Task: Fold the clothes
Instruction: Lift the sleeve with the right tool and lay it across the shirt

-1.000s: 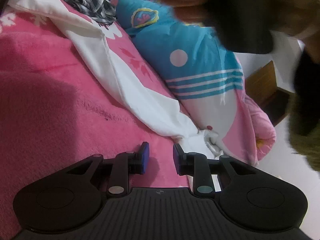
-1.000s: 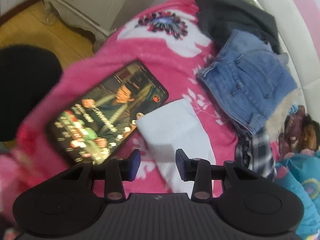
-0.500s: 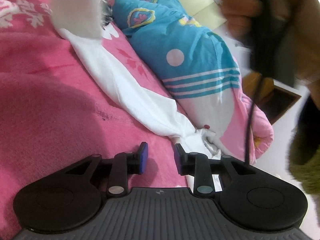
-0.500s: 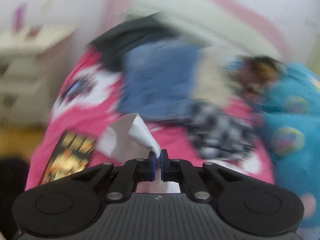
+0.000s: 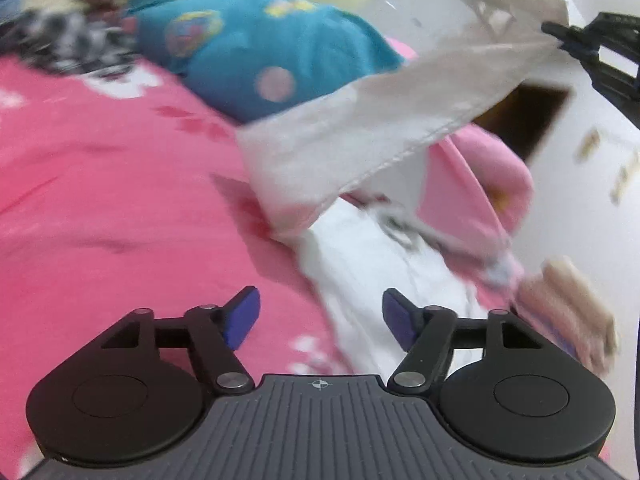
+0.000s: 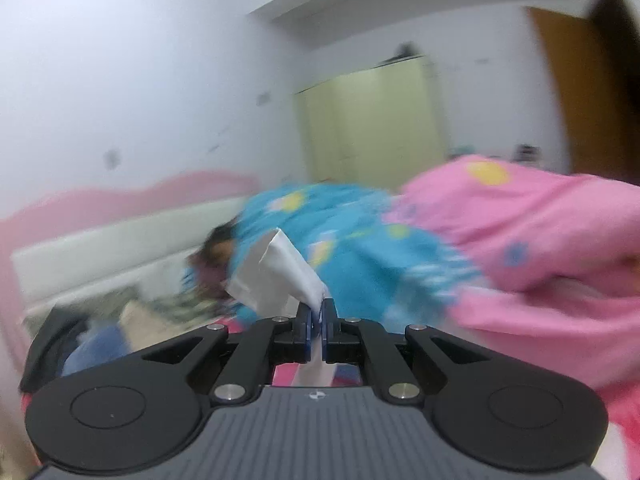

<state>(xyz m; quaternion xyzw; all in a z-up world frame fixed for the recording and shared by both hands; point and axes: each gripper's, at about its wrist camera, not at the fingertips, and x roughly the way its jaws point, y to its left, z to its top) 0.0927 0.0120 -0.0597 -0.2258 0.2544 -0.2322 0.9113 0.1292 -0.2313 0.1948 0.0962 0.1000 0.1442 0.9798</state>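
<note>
The white garment point(image 5: 360, 148) is a thin, pale cloth with a stitched hem, stretched in a long band from the pink blanket point(image 5: 100, 184) on the bed up to the right gripper point(image 5: 560, 38), which shows at the upper right of the left wrist view. Its lower part lies crumpled and brighter white on the blanket, just ahead of the left gripper point(image 5: 318, 316), whose blue pads stand wide apart with nothing between them. In the right wrist view the right gripper point(image 6: 317, 320) is pressed together on a bunched corner of the white garment point(image 6: 280, 272), which sticks up above the pads in a small peak and hangs below them. Beyond lie a blue patterned quilt point(image 5: 256, 36) and a pink quilt point(image 6: 540, 240); both views are blurred. A second ago the garment lay flat along the blanket and the right gripper hovered apart over its end; half a second ago it had closed on the cloth. The left gripper's pads are now farther apart than before.
</note>
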